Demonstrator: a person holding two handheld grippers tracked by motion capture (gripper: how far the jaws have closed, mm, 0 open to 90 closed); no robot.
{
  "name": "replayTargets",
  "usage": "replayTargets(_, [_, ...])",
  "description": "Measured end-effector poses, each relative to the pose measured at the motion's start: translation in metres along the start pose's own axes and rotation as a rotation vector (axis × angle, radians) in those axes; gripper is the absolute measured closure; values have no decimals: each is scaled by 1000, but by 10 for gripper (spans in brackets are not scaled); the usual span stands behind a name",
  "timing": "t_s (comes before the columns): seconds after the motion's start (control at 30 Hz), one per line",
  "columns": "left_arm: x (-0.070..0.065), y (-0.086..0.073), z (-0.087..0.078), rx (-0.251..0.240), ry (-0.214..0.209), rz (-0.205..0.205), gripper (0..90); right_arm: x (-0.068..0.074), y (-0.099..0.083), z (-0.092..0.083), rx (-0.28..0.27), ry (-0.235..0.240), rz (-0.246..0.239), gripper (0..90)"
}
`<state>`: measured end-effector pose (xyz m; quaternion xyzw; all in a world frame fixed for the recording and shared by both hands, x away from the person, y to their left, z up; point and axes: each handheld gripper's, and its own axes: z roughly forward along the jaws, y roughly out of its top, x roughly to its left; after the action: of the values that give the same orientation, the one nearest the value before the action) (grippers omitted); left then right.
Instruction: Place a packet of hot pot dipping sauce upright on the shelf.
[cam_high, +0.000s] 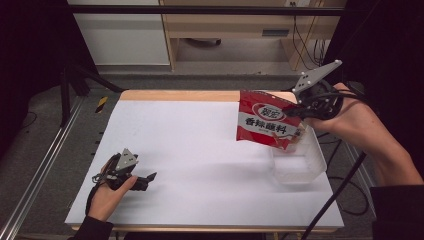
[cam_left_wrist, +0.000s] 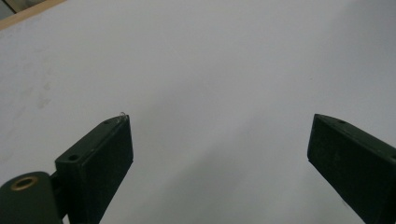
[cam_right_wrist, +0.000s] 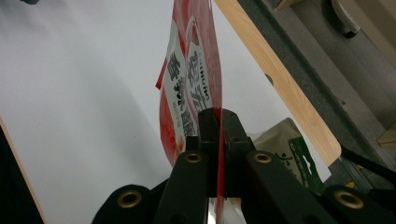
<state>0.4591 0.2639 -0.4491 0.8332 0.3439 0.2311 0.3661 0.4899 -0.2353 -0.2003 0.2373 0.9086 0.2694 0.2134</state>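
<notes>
Overhead: one red sachet (cam_high: 268, 121) clamped in right tongs (cam_high: 296, 111) above one clear tub (cam_high: 299, 165); left tongs (cam_high: 150, 176) released, empty.

Black hand-held gripper (cam_high: 299, 111) with grey three-cornered plate.

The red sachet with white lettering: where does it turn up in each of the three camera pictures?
High view: the red sachet hangs at upper right, above the clear plastic tub, pinched by the right gripper.
Left gripper view: not in it; open jaws over the white tabletop.
Right gripper view: centre, seen edge-on, clamped between the jaws.
Shared landmark: the white tabletop.
</notes>
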Motion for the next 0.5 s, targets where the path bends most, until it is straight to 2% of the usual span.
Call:
replayTargets(0.3, [0, 0, 1, 2, -3, 0, 66, -6, -22, -2, 23, -11, 32, 900])
replayTargets(0.5, [-2, 0, 2, 4, -7, 6, 66, -11, -34, -4, 58, -13, 44, 900])
